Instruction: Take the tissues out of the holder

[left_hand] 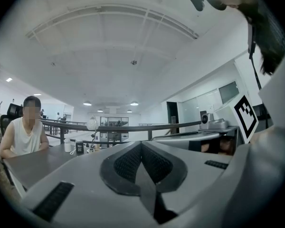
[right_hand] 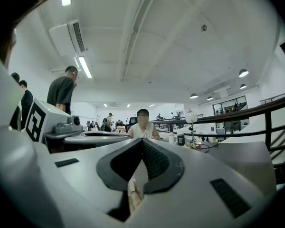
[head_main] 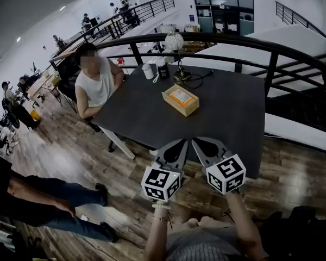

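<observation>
Open mezzanine office, black railing behind a dark table [head_main: 228,124]; mid-frame in the head view the wooden tissue holder [head_main: 175,105] sits on it, tissues [head_main: 180,96] showing in its top, long axis running upper left to lower right. At lower centre, by the table's near edge, left gripper [head_main: 182,143] and right gripper [head_main: 195,141] point up-frame toward the holder, well apart from it; neither looks clearly nearer; both pairs of jaws are pressed together on nothing.

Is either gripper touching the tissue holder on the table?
No, the left gripper and right gripper hang by the table edge, apart from the tissue holder farther back.
</observation>
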